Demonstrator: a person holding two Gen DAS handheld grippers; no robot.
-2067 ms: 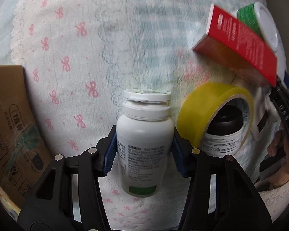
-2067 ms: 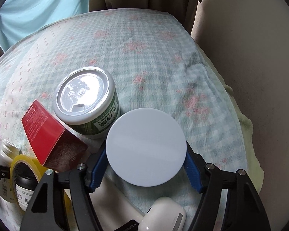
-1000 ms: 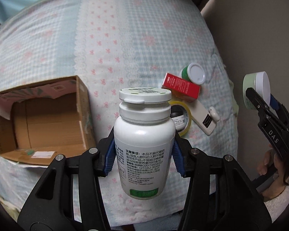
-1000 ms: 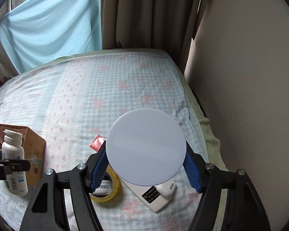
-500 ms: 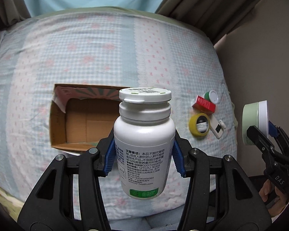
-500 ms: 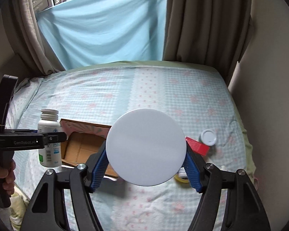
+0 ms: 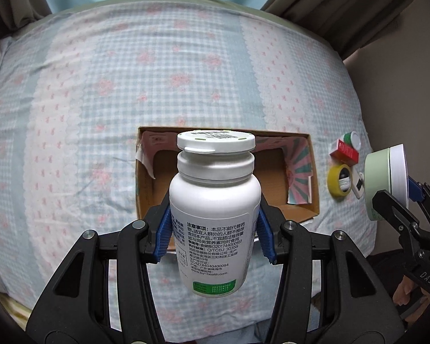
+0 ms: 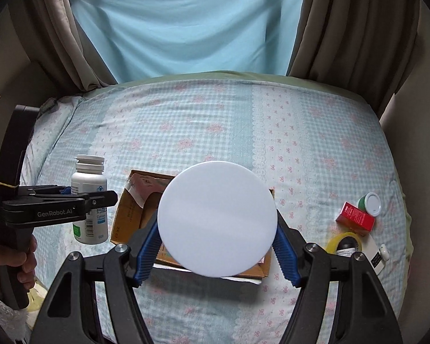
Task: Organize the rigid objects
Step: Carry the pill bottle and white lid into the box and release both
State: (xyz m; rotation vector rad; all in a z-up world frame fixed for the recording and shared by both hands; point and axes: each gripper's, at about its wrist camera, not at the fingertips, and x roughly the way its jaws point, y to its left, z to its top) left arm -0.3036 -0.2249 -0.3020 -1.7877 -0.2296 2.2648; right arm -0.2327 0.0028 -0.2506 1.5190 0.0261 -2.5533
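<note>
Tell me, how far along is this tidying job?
Early days. The cardboard box on the bed looks empty of objects, so nothing seems packed yet. In hand: the left gripper holds a white pill bottle and the right gripper a white-lidded jar, both raised near the box. Left on the bed: a red box, a green jar, yellow tape and a small white device.

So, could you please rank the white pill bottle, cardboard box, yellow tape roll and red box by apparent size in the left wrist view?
1. White pill bottle, though nearness inflates it
2. Cardboard box
3. Yellow tape roll
4. Red box, close to the tape
</note>
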